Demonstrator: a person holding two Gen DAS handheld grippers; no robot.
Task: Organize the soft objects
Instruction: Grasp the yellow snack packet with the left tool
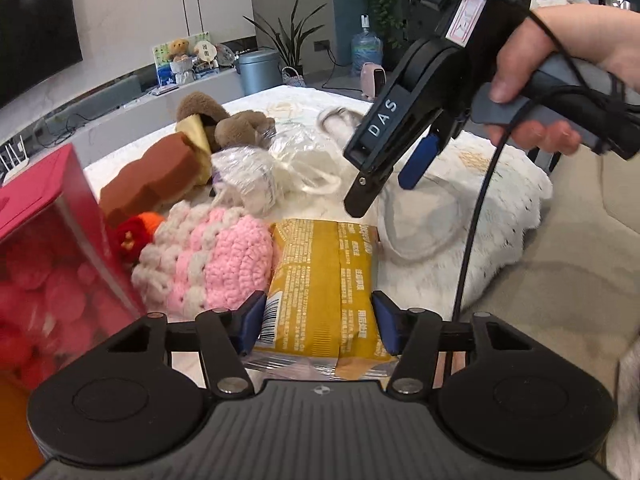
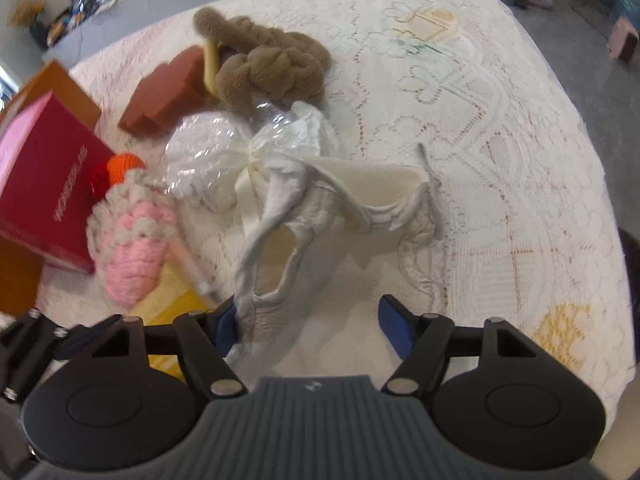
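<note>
A yellow soft pack lies on the lace cloth, and my left gripper is shut on it, a blue pad against each side. Left of it sits a pink and white crochet piece, also visible from the right wrist. A white fabric pouch lies crumpled under my right gripper, which is open; its left pad brushes the pouch's edge. In the left wrist view a hand holds the right gripper pointing down over the pouch.
A red box stands on an orange box at the left. Behind lie a brown block, a brown plush, a plastic-wrapped white bundle and a red-orange yarn piece. The lace tablecloth stretches right.
</note>
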